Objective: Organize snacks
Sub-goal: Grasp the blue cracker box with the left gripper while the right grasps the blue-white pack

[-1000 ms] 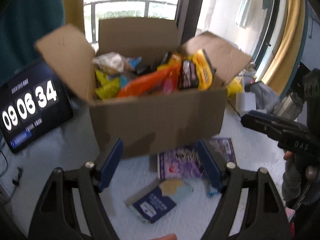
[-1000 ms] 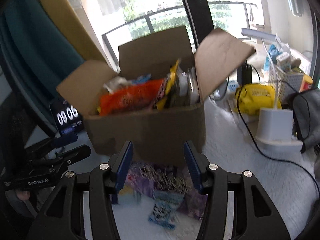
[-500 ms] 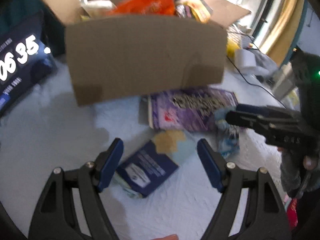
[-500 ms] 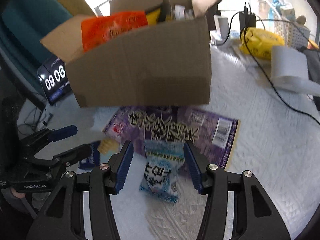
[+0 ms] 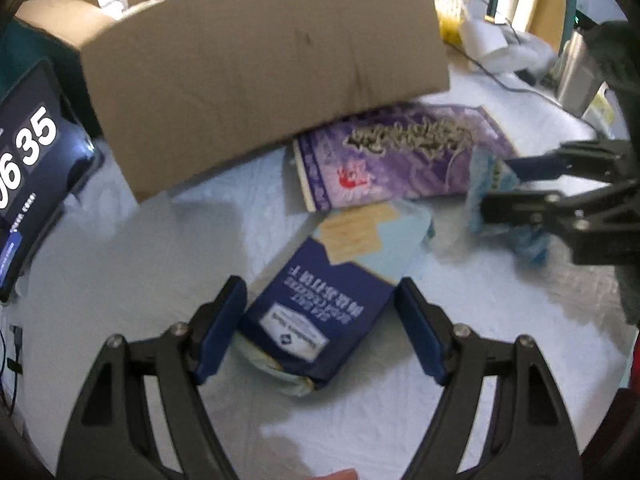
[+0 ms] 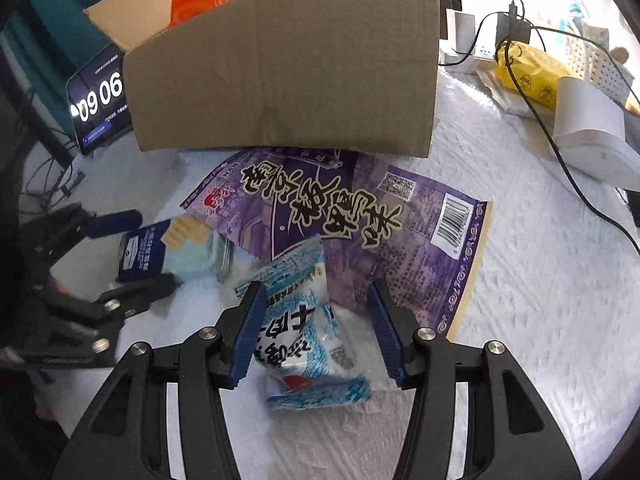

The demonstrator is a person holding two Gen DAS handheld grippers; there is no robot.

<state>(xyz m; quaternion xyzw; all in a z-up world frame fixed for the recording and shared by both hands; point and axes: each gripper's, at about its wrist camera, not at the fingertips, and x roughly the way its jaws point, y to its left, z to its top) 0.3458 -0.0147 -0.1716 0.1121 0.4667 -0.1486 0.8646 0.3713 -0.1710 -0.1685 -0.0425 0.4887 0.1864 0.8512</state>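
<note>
While you hold both claws spread, nothing is gripped:
Left claw (image 5: 320,316): straddles navy rectangular cracker packet (image 5: 316,312) on white surface (image 5: 140,272).
Right claw (image 6: 316,320): straddles pale-blue plastic snack pouch (image 6: 308,340), beside purple foil bag (image 6: 360,224).

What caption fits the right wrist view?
Open right gripper straddling a light-blue snack packet beside the purple bag.

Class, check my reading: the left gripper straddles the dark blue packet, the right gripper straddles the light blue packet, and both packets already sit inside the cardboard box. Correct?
Not quite. Both wrist views show the dark blue packet and light blue packet lying on the white tablecloth, in front of the cardboard box. The left gripper and right gripper do straddle them.
</note>
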